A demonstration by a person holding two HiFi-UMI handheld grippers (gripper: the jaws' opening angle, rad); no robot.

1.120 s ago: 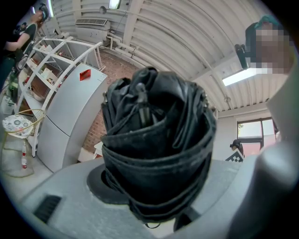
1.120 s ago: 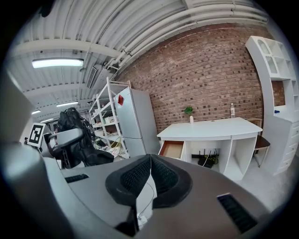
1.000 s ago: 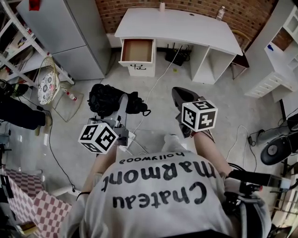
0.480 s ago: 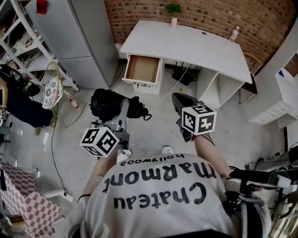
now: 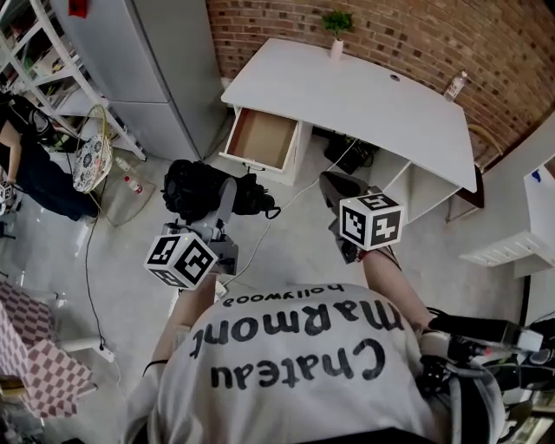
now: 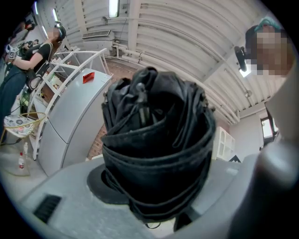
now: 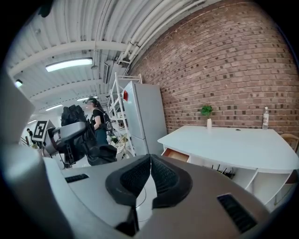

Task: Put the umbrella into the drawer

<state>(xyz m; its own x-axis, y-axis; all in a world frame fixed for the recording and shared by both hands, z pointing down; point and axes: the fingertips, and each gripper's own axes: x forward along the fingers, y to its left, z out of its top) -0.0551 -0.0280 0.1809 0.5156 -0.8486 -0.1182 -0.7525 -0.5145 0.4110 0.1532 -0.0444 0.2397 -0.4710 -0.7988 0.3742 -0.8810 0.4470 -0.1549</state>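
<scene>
My left gripper (image 5: pixel 224 201), fingers clamped on the folded black umbrella (image 5: pixel 192 186), my right gripper (image 7: pixel 149 179), fingers pressed together empty, both well short of the open drawer (image 5: pixel 263 139).

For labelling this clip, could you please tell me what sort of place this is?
Probably a workshop-style office or lab: a white desk with an open drawer against a brick wall, plus white metal shelving.

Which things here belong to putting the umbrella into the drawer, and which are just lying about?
Belonging to the job:
black folded umbrella, gripped in the left tongs
open drawer of the white desk
right tongs, shut and empty

Lying about:
potted plant and bottle on the desk
grey fridge
shelf rack
</scene>
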